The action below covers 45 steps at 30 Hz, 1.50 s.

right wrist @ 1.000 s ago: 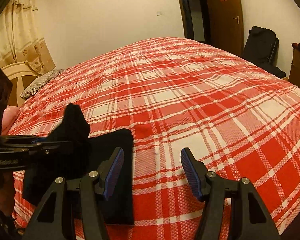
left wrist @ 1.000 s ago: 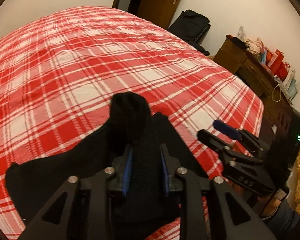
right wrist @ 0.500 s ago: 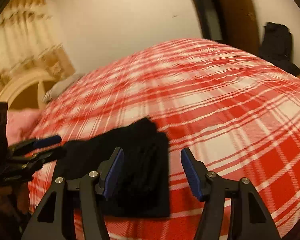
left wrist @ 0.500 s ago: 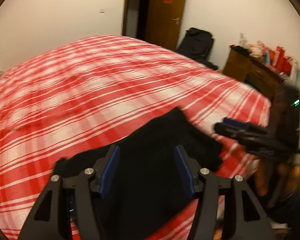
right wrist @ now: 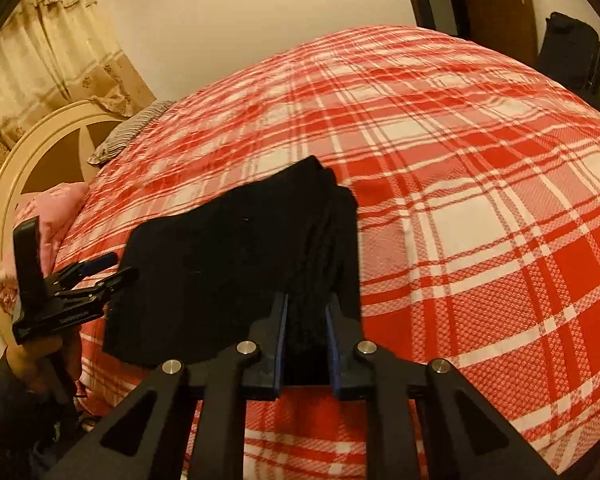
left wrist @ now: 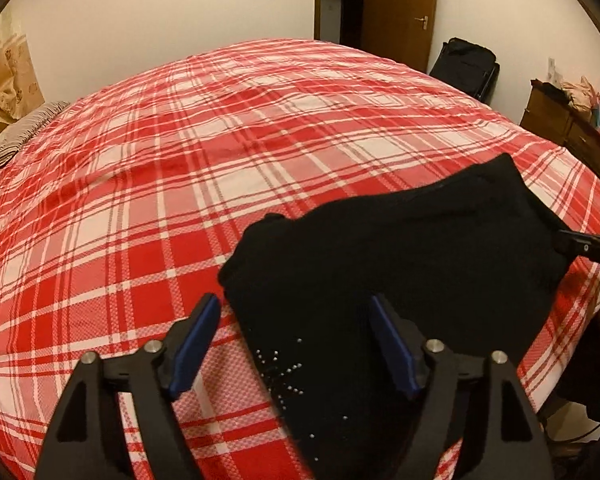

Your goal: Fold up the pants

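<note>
Black pants lie folded in a flat bundle near the front edge of a red plaid bed. My left gripper hovers over the bundle's left end. Its jaws are opening and the pads touch nothing. In the right wrist view the pants show a stacked folded edge on their right side. My right gripper is closing there, and the black fabric fills the gap between its pads. The left gripper shows at the bundle's far left, with a person's hand holding it. The right gripper reaches in at the pants' right end.
A striped pillow and a cream headboard are at the left end of the bed, with pink bedding beside them. A black bag and a wooden dresser stand past the right side.
The left gripper let go of the bunched black fabric, opened wide and drew back to the left. The pants dropped flat. The right gripper closed onto their right edge.
</note>
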{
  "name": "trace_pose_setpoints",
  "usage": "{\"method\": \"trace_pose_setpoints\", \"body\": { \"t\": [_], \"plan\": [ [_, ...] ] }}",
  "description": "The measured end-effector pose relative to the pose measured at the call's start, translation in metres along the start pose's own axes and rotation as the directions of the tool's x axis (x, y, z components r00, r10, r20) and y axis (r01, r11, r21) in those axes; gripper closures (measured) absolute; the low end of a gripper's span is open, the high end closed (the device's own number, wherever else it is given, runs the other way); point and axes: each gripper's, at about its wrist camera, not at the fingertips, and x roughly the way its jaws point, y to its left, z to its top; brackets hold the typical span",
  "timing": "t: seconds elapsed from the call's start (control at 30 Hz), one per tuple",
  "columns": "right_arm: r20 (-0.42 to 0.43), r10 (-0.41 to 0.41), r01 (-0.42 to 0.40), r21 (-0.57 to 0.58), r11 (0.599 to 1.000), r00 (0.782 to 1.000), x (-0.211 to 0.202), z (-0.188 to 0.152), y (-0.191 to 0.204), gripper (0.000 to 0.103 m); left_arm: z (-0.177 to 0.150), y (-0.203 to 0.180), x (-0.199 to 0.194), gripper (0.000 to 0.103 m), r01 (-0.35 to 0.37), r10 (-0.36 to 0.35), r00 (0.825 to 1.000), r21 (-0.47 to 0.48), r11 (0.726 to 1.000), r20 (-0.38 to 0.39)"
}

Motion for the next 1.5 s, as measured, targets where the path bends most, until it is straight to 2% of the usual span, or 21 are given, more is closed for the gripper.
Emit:
{"method": "trace_pose_setpoints", "body": {
  "t": [0.1, 0.17, 0.27, 0.37, 0.4, 0.43, 0.5, 0.57, 0.63, 0.7, 0.77, 0.8, 0.9, 1.07, 1.33, 1.5],
  "plan": [
    [-0.024, 0.047, -0.046, 0.044, 0.998, 0.999, 0.006, -0.001, -0.012, 0.085, -0.003, -0.003, 0.006, 0.022, 0.003, -0.003, 1.000, 0.003, 1.000, -0.010],
    [-0.023, 0.063, -0.062, 0.061, 0.996, 0.998, 0.003, 0.001, -0.014, 0.085, -0.005, -0.003, 0.005, 0.015, -0.020, 0.020, 1.000, 0.014, 1.000, -0.004],
    [-0.003, 0.027, -0.027, 0.017, 0.999, 1.000, -0.002, 0.002, -0.006, 0.080, -0.003, 0.001, 0.000, 0.011, -0.039, 0.039, 0.999, 0.015, 0.999, -0.001],
    [0.094, -0.079, 0.084, -0.049, 0.995, 0.992, -0.019, 0.010, 0.013, 0.064, 0.003, 0.003, -0.009, 0.010, -0.056, 0.055, 0.998, 0.027, 0.998, 0.032],
    [0.138, -0.088, 0.098, -0.073, 0.992, 0.987, -0.026, 0.016, 0.022, 0.058, 0.006, 0.004, -0.010, 0.010, -0.062, 0.061, 0.998, 0.028, 0.998, 0.036],
    [0.165, -0.076, 0.091, -0.087, 0.992, 0.983, -0.030, 0.021, 0.028, 0.057, 0.009, 0.005, -0.010, 0.010, -0.064, 0.062, 0.997, 0.028, 0.998, 0.037],
    [0.200, 0.005, 0.018, -0.113, 0.993, 0.980, -0.032, 0.036, 0.042, 0.056, 0.013, 0.005, -0.007, 0.010, -0.075, 0.074, 0.997, 0.036, 0.997, 0.038],
    [0.189, 0.099, -0.077, -0.121, 0.990, 0.977, -0.022, 0.047, 0.051, 0.056, 0.018, 0.006, -0.003, 0.010, -0.090, 0.088, 0.995, 0.039, 0.995, 0.042],
    [0.133, 0.166, -0.154, -0.097, 0.983, 0.977, 0.002, 0.059, 0.056, 0.055, 0.021, 0.006, 0.003, 0.010, -0.091, 0.089, 0.995, 0.038, 0.995, 0.035],
    [0.077, 0.144, -0.141, -0.050, 0.989, 0.987, 0.028, 0.065, 0.051, 0.055, 0.024, 0.008, 0.010, 0.008, -0.098, 0.097, 0.995, 0.036, 0.995, 0.029],
    [0.045, 0.057, -0.058, 0.029, 0.998, 0.997, 0.047, 0.065, 0.034, 0.055, 0.025, 0.009, 0.017, 0.005, -0.112, 0.111, 0.994, 0.034, 0.993, 0.022],
    [0.039, 0.081, -0.084, 0.094, 0.992, 0.996, 0.055, 0.063, 0.018, 0.055, 0.024, 0.010, 0.020, 0.005, -0.110, 0.110, 0.994, 0.028, 0.993, 0.019],
    [0.047, 0.155, -0.160, 0.134, 0.978, 0.987, 0.053, 0.063, 0.003, 0.055, 0.022, 0.010, 0.023, 0.004, -0.096, 0.095, 0.995, 0.013, 0.995, 0.016],
    [0.072, 0.157, -0.164, 0.111, 0.980, 0.985, 0.039, 0.055, 0.006, 0.055, 0.019, 0.004, 0.010, 0.004, -0.097, 0.096, 0.995, 0.014, 0.995, 0.022],
    [0.139, 0.073, -0.069, -0.034, 0.997, 0.988, -0.020, 0.025, 0.030, 0.051, 0.005, -0.013, -0.026, 0.004, -0.051, 0.048, 0.997, 0.059, 0.997, 0.053],
    [0.068, 0.057, -0.050, -0.110, 0.993, 0.996, -0.013, 0.000, 0.039, 0.051, -0.004, -0.018, -0.023, 0.003, -0.018, 0.017, 0.999, 0.057, 0.998, 0.029]
  ]
}}
